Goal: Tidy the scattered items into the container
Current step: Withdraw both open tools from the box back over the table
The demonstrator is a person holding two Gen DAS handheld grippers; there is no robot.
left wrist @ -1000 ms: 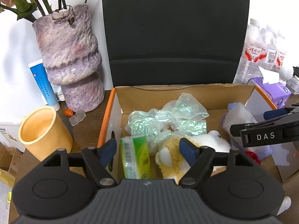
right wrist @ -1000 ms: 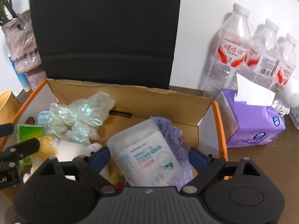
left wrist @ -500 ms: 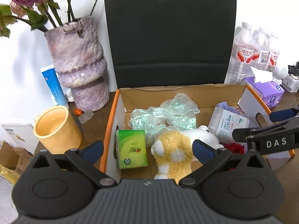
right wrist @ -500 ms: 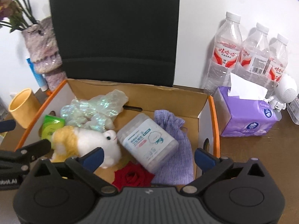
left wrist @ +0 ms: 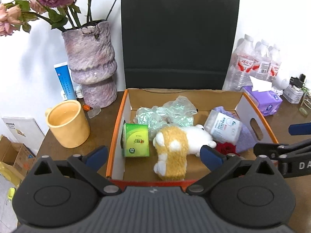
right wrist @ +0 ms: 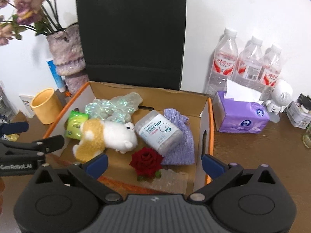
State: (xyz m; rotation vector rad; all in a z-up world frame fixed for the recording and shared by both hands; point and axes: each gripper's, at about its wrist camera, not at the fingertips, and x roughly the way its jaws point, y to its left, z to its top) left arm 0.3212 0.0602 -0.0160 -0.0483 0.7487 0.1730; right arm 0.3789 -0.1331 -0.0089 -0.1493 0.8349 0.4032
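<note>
While both tools hang just short of its near edge, the open cardboard box with orange rims (left wrist: 258, 114) already holds what looks like the task's clutter: a green tissue pack (left wrist: 136, 140) against the left wall, a crumpled iridescent plastic wrap (left wrist: 165, 114) at the back, a yellow-and-white plush toy (left wrist: 175, 147) lying in the middle, a clear labelled jar (right wrist: 158, 132) tipped onto a lilac drawstring pouch (right wrist: 182, 151), and a red fabric rose (right wrist: 146, 160) near the front. The left hand-held gripper (left wrist: 154, 155) is spread wide with nothing between its fingers, and so is the right hand-held gripper (right wrist: 154, 164). By my reading, the sorting looks done; the yellow mug (left wrist: 67, 123) and purple tissue box (right wrist: 242, 118) on the brown surface (right wrist: 258, 151) seem like fixtures.
</note>
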